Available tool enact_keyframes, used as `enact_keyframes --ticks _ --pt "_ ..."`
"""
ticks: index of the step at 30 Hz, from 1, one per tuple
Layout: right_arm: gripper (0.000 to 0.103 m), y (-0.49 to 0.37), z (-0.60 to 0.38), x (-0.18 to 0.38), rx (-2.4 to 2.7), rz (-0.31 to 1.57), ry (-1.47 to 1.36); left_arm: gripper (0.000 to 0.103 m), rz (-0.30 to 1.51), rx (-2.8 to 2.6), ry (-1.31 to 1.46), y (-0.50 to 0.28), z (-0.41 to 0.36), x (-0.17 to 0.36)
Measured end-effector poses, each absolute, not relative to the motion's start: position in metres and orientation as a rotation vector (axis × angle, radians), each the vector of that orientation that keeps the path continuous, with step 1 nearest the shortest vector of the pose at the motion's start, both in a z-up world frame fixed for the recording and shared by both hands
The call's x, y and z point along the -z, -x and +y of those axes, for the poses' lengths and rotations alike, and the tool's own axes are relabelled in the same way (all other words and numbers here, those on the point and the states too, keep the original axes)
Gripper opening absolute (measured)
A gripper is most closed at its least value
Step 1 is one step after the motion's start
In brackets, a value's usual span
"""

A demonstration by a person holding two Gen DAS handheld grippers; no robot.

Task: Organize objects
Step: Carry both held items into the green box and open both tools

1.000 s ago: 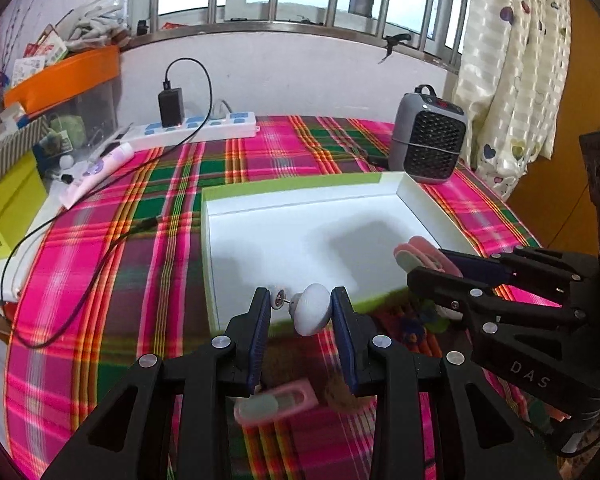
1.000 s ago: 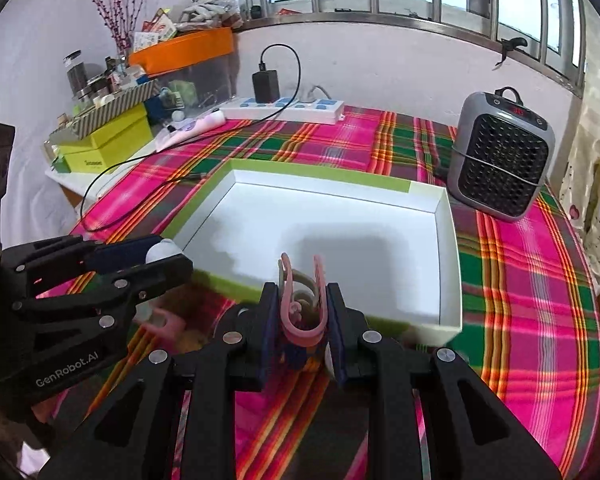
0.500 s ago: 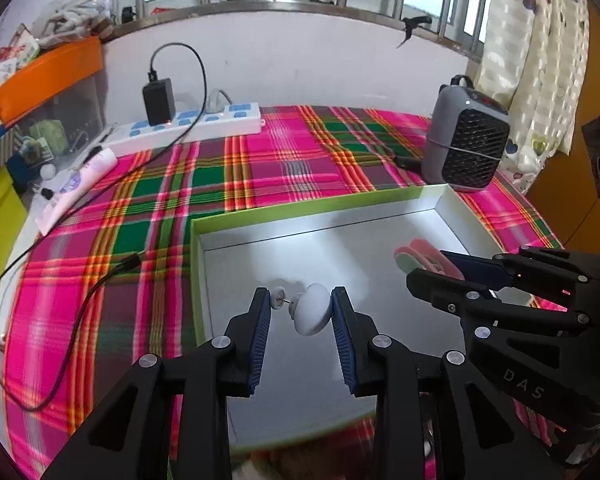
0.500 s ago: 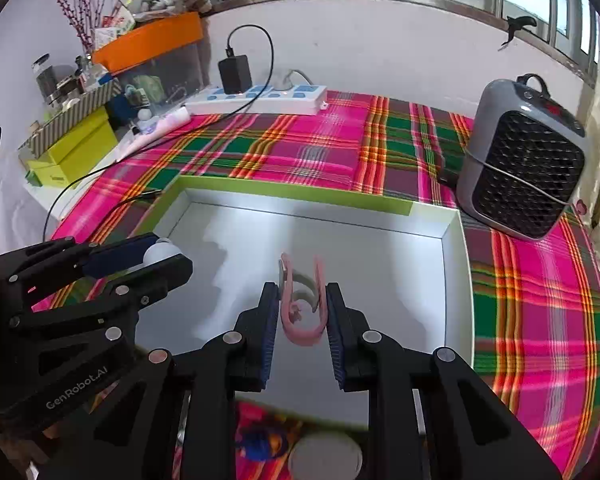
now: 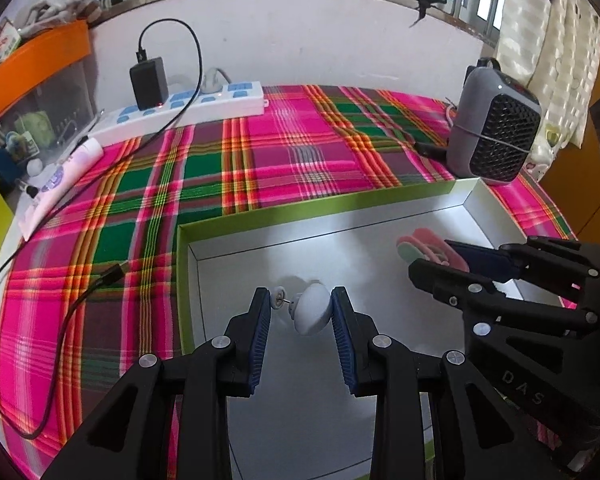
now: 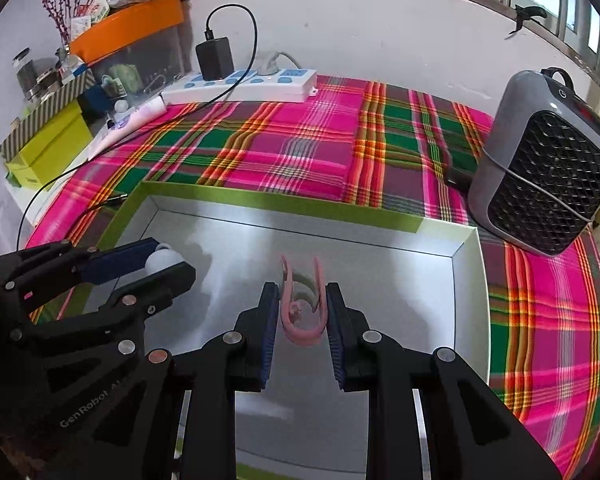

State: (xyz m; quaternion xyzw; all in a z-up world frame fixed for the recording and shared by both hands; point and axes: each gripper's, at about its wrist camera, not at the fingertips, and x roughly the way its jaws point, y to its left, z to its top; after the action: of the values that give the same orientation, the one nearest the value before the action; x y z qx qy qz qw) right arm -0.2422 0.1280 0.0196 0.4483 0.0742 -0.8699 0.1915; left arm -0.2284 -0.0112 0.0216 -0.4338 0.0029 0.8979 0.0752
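Both grippers hang over the box (image 5: 380, 200), left gripper (image 5: 301, 312) holding a knob (image 5: 314, 314), right gripper (image 6: 302, 312) a clip (image 6: 302, 312); next, fingers should open.

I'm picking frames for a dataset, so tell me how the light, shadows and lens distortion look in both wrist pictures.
Left wrist view: bright window light, soft shadows on the box floor under the left tool, window sill bowed, dark rounded corners, focus sharp. Right wrist view: same daylight, dull sheen on the box floor, heater leaning at the edge, pink clip crisp.
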Motion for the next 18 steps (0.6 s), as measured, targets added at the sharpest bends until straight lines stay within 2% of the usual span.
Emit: enact_keyframes --ticks 18 --pt "0.025 0.2479 0.1298 -0.0123 2.447 0.199 -1.300 0.031 0.031 -2.696 1.310 0.2321 -0.0106 -0.0209"
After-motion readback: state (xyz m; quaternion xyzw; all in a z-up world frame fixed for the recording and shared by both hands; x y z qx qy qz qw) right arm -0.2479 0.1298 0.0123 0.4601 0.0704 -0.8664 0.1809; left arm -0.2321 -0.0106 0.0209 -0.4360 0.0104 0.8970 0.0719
